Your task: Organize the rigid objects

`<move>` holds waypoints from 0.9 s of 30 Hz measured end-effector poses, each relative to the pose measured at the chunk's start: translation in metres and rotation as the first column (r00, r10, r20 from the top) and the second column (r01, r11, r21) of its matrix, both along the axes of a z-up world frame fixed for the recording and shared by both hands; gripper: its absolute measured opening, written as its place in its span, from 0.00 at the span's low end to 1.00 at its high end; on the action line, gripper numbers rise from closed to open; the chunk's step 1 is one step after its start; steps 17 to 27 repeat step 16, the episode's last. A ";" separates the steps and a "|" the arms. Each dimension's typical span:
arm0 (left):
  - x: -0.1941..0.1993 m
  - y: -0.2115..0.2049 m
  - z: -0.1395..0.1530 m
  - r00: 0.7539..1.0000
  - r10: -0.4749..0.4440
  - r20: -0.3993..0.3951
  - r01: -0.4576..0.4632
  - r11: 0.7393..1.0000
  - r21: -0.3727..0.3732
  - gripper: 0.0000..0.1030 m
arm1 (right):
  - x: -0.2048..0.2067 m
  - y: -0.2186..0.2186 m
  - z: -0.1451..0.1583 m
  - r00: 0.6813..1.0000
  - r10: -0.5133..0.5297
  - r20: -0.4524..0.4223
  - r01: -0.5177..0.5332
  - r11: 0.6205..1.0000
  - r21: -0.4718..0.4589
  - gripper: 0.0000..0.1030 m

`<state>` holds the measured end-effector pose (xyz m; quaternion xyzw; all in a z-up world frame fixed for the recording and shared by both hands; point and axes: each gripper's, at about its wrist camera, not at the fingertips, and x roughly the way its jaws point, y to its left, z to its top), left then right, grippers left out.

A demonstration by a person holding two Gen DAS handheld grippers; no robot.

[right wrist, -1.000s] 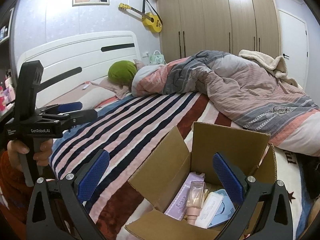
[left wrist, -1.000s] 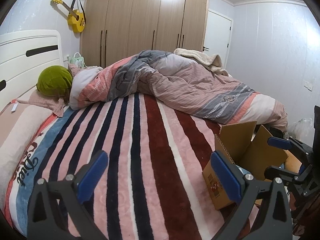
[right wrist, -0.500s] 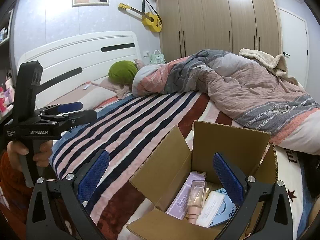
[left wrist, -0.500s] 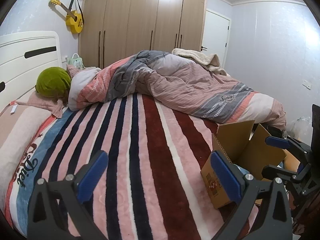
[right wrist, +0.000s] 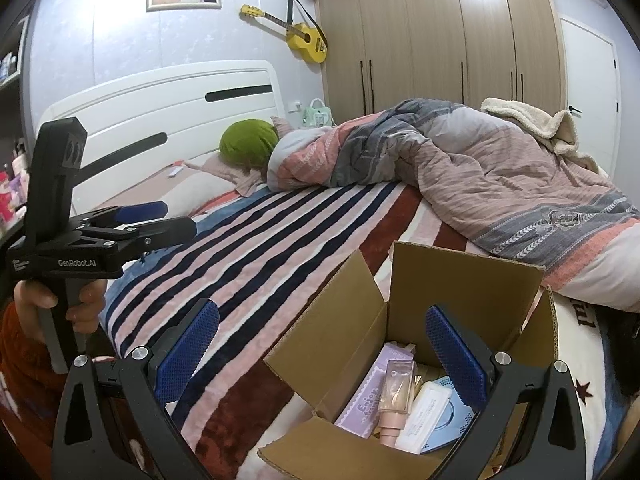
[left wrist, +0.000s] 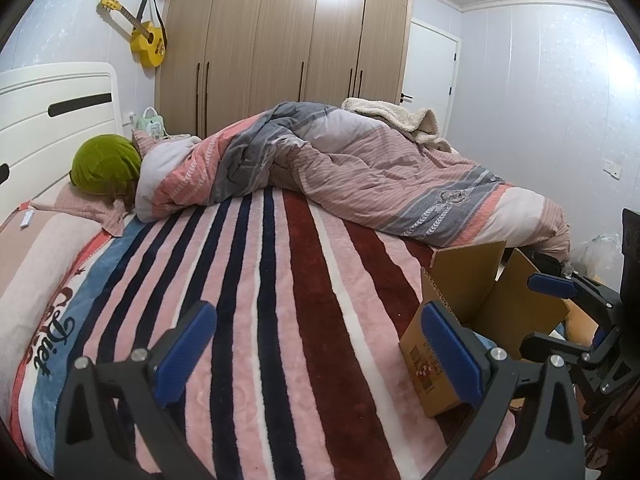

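Note:
An open cardboard box [right wrist: 460, 280] stands on the striped bed near its front right corner; it also shows in the left wrist view [left wrist: 464, 280]. Inside lie a purple carton [right wrist: 366, 400], a pink bottle [right wrist: 394, 396], a white case [right wrist: 424, 416] and a light blue item [right wrist: 452, 408]. My right gripper [right wrist: 322, 350] is open and empty, hovering just above the box opening. My left gripper [left wrist: 318, 350] is open and empty above the striped blanket, left of the box; it also shows in the right wrist view [right wrist: 160, 220].
A striped blanket [left wrist: 248, 300] covers the bed. A bunched duvet [left wrist: 380, 176] lies across the far side, with a green cushion [left wrist: 105, 164] and pillows by the white headboard [right wrist: 160, 100]. A wardrobe [left wrist: 280, 48] and a yellow guitar [left wrist: 146, 40] stand behind.
Both grippers have shifted only slightly; the right one has edged a little closer over the box. Both stay open and empty.

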<state>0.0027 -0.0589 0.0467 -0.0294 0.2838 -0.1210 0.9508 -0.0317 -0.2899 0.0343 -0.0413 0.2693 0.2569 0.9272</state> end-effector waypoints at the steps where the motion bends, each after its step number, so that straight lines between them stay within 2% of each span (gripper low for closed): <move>1: 0.000 0.000 0.000 1.000 -0.001 -0.001 0.001 1.000 0.000 0.99 | -0.001 0.000 0.000 1.000 0.000 0.001 0.000 1.000 0.000 1.00; 27: -0.001 -0.001 0.002 1.000 -0.007 0.001 0.007 1.000 -0.001 0.99 | -0.003 -0.001 0.003 1.000 -0.014 -0.004 0.014 1.000 0.002 1.00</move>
